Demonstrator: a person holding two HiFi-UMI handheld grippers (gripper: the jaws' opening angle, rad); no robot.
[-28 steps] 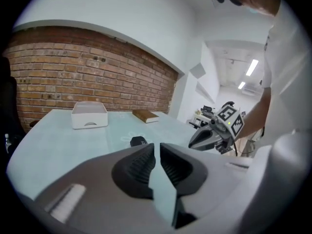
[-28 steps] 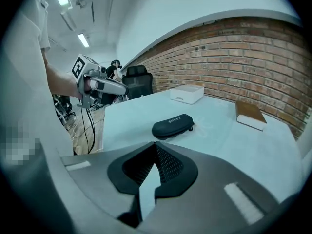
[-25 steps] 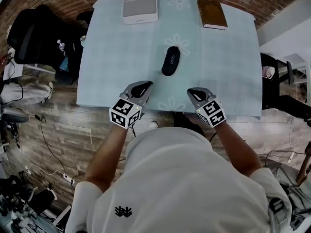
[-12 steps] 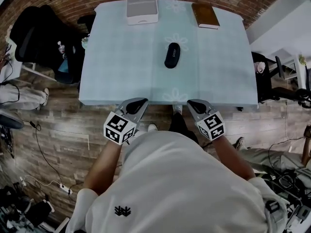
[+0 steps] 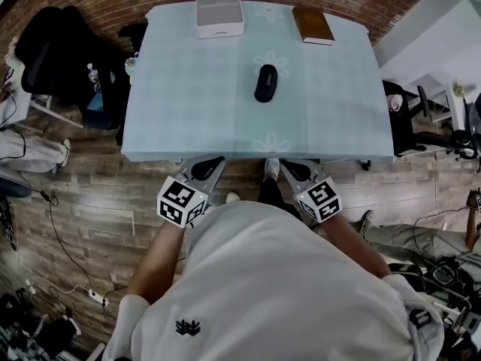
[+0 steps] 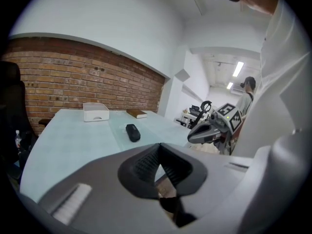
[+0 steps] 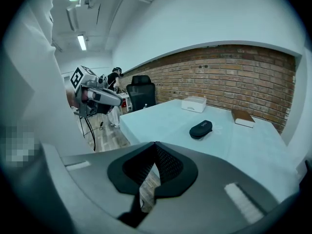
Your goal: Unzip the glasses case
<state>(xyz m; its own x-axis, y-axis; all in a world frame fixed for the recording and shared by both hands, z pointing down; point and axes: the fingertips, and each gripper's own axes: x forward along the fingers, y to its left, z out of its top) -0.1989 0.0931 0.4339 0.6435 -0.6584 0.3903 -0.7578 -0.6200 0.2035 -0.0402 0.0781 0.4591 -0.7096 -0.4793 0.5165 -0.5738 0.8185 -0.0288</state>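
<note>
Two grippers hang low over the wood floor [image 5: 83,194], just off the near edge of the counter [image 5: 180,89]. On the left side, the left gripper [image 5: 210,165] has its jaws closed together, and nothing is between them. A white box [image 5: 219,12] sits at the far edge of the counter. The black glasses case [image 5: 265,83] lies near the middle of the counter, well apart from both grippers, and no gripper touches it. The right gripper [image 5: 289,168] also has its jaws pressed together and holds nothing. A brown book [image 5: 313,24] lies at the far edge, to the right of the white box.
</note>
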